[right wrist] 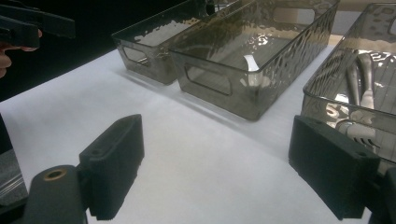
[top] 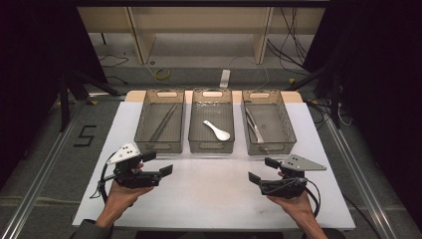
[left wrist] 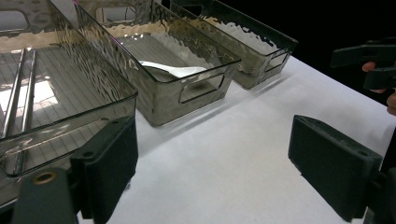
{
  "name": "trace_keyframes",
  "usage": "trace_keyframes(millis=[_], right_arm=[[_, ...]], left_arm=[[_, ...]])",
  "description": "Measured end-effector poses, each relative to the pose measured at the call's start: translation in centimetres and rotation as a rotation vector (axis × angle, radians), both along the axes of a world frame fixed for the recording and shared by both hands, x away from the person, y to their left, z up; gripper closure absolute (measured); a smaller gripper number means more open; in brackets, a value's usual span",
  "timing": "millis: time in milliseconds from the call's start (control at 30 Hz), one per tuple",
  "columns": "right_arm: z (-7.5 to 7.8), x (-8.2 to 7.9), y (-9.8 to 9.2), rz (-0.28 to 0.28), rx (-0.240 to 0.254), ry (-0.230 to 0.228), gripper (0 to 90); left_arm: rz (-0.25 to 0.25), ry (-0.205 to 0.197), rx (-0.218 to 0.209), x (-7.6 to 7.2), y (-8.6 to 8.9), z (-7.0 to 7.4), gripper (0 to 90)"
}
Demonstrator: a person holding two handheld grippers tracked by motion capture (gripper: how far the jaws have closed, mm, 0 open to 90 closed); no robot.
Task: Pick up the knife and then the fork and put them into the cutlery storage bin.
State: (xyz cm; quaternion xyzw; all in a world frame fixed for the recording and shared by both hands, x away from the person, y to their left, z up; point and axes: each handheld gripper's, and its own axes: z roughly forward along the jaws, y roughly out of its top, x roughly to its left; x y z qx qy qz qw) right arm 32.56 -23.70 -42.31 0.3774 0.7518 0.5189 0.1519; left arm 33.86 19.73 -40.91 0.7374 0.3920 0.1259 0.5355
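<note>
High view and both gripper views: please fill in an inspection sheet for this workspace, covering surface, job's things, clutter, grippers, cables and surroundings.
Surface: white table top, bare in front of the bins.
Job's things: three smoky clear bins in a row; left bin holds chopsticks, middle bin holds a white spoon, right bin holds metal tongs.
Clutter: nothing seen on the table.
Grippers: left gripper and right gripper both open, empty, held over the near table.
Cables: a cable trails from the left gripper; loose cables on the floor behind.
Surroundings: wooden shelving behind, dark curtains at both sides.
</note>
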Motion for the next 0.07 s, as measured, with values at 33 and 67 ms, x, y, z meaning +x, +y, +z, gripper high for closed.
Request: trace_keyframes(millis=[33, 67], right_arm=[[-0.01, 0.01, 0.00, 0.000, 0.000, 0.000, 19.2], [-0.02, 0.02, 0.00, 0.000, 0.000, 0.000, 19.2]], left_arm=[[0.002, 0.000, -0.002, 0.00, -0.02, 0.00, 15.6], [0.000, 0.000, 0.001, 0.01, -0.01, 0.00, 15.5]])
